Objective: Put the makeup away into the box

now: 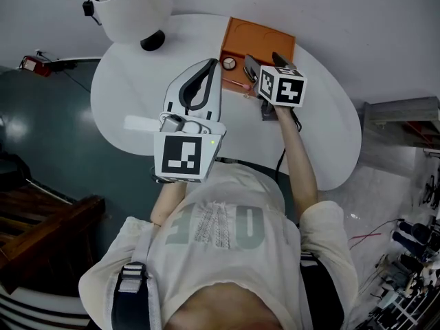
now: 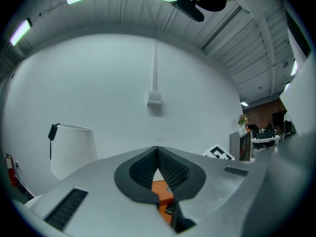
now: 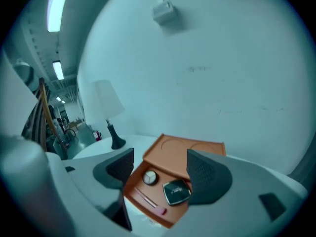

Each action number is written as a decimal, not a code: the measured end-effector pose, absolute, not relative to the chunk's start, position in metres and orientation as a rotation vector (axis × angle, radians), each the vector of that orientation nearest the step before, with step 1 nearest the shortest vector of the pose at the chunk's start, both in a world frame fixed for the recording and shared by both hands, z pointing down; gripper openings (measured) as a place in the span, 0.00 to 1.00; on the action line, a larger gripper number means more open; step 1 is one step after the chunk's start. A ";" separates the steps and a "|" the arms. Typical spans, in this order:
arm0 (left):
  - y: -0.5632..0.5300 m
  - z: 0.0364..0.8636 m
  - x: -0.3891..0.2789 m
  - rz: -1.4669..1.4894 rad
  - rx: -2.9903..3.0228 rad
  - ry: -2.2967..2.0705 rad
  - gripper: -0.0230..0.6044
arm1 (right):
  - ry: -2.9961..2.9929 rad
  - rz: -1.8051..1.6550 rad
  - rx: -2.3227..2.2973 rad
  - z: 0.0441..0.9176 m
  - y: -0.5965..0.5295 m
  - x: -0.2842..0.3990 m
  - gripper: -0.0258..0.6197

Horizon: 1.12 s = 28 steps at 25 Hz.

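An orange box point(image 1: 258, 38) lies open at the far side of the white table point(image 1: 130, 91), lid point(image 3: 192, 151) folded back. In its tray lie a round compact point(image 3: 149, 177), a black square compact point(image 3: 177, 192) and a thin pink-tipped stick point(image 3: 148, 201). My right gripper point(image 3: 160, 169) hovers just above the tray's near edge, open and holding nothing. In the head view the right gripper point(image 1: 265, 65) covers part of the tray; the round compact point(image 1: 228, 63) shows beside it. My left gripper point(image 1: 208, 67) is raised left of the box, jaws shut on nothing; orange box point(image 2: 162, 189) shows below them.
A white lamp point(image 1: 130, 7) with a black base stands at the table's far left, and the lamp point(image 3: 105, 102) is left of the box in the right gripper view. A white wall runs close behind the box. A black cable hangs off the table's near edge by my right arm.
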<state>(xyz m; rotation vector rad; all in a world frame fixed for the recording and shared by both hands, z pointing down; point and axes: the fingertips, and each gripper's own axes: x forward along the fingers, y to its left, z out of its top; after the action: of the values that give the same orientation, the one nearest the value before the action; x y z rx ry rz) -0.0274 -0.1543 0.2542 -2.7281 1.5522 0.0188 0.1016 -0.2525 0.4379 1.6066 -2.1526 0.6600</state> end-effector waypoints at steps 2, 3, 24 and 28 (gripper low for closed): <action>-0.156 0.252 -0.024 0.020 -2.730 1.535 0.05 | -2.270 0.548 1.689 0.389 -0.241 0.104 0.57; -0.157 0.250 -0.021 0.032 -2.730 1.528 0.05 | -2.315 0.491 1.731 0.367 -0.234 0.105 0.55; -0.157 0.242 0.005 0.038 -2.739 1.442 0.05 | -2.304 -0.054 2.032 0.267 -0.135 0.110 0.05; -0.157 0.243 0.006 0.035 -2.740 1.437 0.05 | -2.303 -0.043 2.034 0.268 -0.134 0.113 0.05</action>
<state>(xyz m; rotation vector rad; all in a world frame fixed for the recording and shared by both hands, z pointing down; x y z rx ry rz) 0.0062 -0.1570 0.2425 -2.7401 1.4371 0.0346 0.1130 -0.1336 0.2680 2.0344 -2.3032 -0.0425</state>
